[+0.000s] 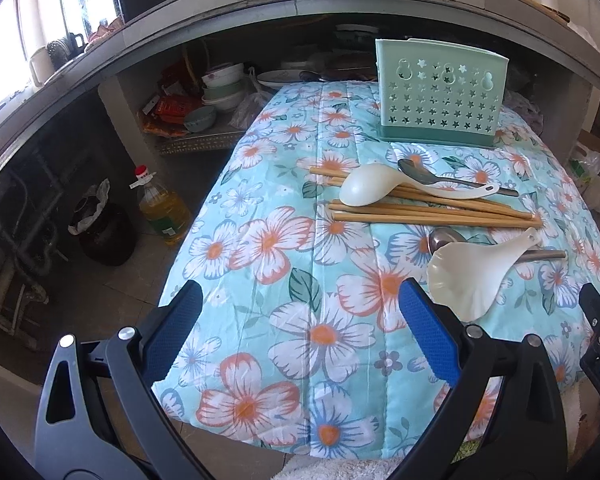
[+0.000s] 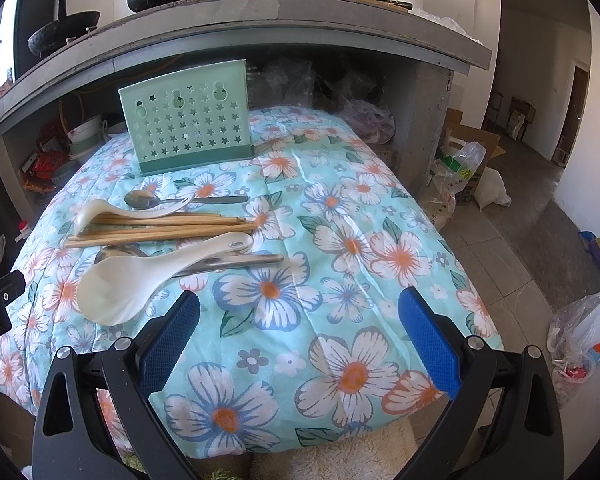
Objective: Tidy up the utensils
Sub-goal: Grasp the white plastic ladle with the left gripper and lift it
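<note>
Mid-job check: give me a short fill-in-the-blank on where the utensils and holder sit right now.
The green holder stands ____ on the floral cloth.
The chopsticks lie ____ the holder, not in it.
Both the left gripper and right gripper are ____.
Missing words: upright; outside; open

Cloth (image 2: 332, 240) bare w/ room right of utensil pile (image 2: 168, 228); holder (image 2: 186, 116) prob. blocks behind.

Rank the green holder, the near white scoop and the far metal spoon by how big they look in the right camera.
1. Green holder
2. Near white scoop, though nearness to the camera flatters it
3. Far metal spoon
</note>
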`<state>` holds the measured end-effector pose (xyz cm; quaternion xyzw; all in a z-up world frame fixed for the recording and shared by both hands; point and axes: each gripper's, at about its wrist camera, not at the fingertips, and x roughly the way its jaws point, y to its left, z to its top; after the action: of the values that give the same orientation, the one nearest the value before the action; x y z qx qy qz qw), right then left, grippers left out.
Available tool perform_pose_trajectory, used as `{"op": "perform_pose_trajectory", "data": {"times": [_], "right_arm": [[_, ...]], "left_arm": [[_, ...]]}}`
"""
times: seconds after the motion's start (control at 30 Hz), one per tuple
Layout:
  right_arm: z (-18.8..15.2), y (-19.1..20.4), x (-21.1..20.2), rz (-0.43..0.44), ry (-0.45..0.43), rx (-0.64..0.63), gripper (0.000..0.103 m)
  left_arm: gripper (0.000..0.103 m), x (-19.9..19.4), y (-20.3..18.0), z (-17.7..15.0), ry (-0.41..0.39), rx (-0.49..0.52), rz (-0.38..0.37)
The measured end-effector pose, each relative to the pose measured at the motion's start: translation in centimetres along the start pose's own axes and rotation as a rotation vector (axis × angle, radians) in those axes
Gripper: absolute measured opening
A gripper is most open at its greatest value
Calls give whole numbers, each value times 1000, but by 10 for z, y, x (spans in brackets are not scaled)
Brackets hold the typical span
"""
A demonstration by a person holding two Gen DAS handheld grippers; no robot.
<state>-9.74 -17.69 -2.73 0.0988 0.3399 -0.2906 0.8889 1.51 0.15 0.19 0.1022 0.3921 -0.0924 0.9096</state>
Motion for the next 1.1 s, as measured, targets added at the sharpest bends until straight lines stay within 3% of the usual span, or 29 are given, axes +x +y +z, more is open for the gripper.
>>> {"op": "perform_pose_trajectory", "data": {"times": [0.13, 0.4, 0.53, 0.63, 0.83, 0.9, 0.97, 1.1], "right_arm": [[-1, -1, 1, 3, -5, -2, 97], [0, -5, 1, 3, -32, -31, 97], [1, -12, 3, 14, -36, -27, 97], [1, -20, 5, 66, -26, -5, 97], [0, -29, 4, 174, -22, 50, 97], [0, -27, 3, 192, -21, 48, 97], [-1, -26, 2, 203, -16, 48, 97], [-2, -25, 3, 220, 3, 54, 97]], "left_arm": [[94, 7, 1, 1, 5, 1, -113], [94, 12, -2, -1, 3, -30, -409], [94, 11, -2, 1, -23, -68, -486], [94, 18, -5, 4, 0, -86, -563], [94, 36, -14, 1, 71, -84, -601], [87, 42, -15, -1, 97, -98, -634], [65, 49, -17, -2, 141, -116, -663], [41, 64, -24, -6, 202, -121, -704]]}}
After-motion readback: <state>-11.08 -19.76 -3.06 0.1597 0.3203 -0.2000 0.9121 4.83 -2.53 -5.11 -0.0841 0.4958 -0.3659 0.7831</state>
